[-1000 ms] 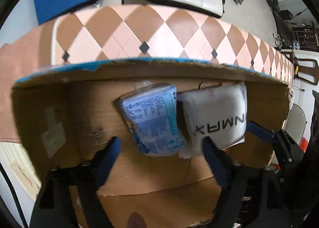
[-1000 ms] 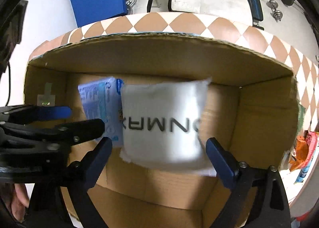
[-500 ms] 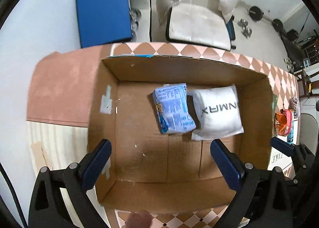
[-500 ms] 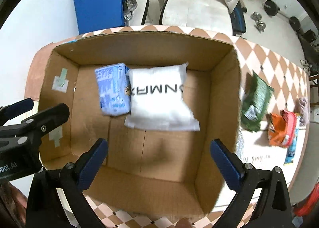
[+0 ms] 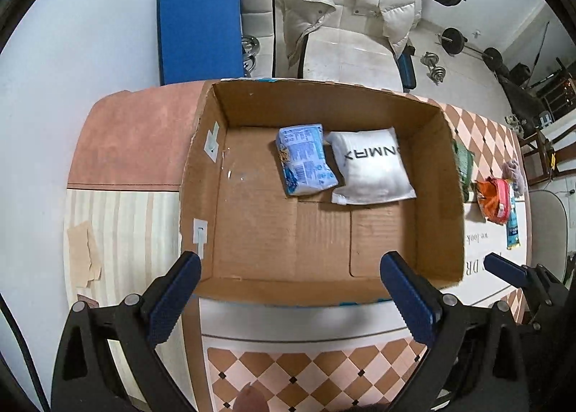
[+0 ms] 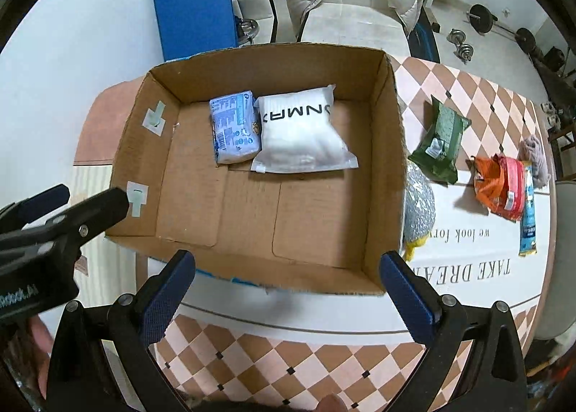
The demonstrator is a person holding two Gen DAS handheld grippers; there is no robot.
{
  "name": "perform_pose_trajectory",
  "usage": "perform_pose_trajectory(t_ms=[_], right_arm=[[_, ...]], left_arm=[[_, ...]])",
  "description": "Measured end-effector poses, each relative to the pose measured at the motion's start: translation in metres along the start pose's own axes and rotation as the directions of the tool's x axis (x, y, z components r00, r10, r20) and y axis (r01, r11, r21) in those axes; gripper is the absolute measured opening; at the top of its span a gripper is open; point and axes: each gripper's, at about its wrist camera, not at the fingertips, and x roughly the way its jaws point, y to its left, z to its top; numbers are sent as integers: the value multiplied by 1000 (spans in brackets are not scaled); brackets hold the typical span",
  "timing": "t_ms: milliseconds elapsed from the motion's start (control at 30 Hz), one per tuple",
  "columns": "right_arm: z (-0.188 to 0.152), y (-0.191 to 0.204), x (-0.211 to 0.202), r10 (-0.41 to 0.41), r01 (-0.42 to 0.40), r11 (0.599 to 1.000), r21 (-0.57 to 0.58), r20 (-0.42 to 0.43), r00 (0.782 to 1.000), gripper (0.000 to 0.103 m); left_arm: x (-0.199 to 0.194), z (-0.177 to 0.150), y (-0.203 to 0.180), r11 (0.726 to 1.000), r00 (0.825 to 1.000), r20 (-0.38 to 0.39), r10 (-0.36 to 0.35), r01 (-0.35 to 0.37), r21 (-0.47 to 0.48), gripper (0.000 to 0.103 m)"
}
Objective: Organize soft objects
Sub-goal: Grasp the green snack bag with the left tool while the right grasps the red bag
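Inside the cardboard box (image 6: 381, 174), two soft packs lie side by side near the far wall, touching: one blue-printed pack (image 6: 235, 131) and one white pack (image 6: 300, 134) with black lettering. Outside the box, to its right on the table (image 6: 468, 268), five further items are visible: one green pack (image 6: 439, 140), one silvery bag with a yellow end (image 6: 417, 205) partly hidden by the box wall, one orange-red bag (image 6: 498, 187), one narrow blue packet (image 6: 528, 217), and one greyish cloth lump (image 6: 536, 156) whose nature is hard to make out. The left gripper (image 5: 289, 295) and the right gripper (image 6: 288, 289) each hang above the near box wall, fingers spread wide apart, holding nothing.
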Motion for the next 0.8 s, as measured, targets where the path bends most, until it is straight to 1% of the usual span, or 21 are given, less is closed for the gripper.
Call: perform_pose_trajectory(t_ms=[100,200,300,400,500,567,633,700,800], right_arm=[[-3,-12,-9,39,-39,999,29,16,999,103],[-2,-32,-22,72,-74,995,60,33,997,103],[3,-72,-41,83,-90,988,128,62,995,103],[13,-125,-55,44,-57,979,198,66,997,103],[26,-194,-61,-17,-2,958,287,63,998,103],[32,-245,-57,-57,37,935,353,46,997,103],[36,-288,-49,-76,61,912,406,22,997,103],[41,-327,-37,-84,78,891,446,-5,996,103],[51,-373,-14,-69,81,869,488,-42,997,103]], left_arm=[[-12,1,-17,1000,1000,23,15,-16,25,102],[-30,5,-42,998,997,66,28,-32,60,102],[-43,15,-80,992,994,106,36,-48,115,102],[-43,32,-120,986,994,111,8,-26,166,102],[-21,55,-172,971,998,63,-2,-13,238,102],[4,73,-209,960,1000,10,-8,5,279,102],[31,89,-240,950,999,-41,-5,18,312,102],[65,105,-270,941,995,-102,8,27,338,102],[119,125,-303,936,980,-194,32,39,349,102]])
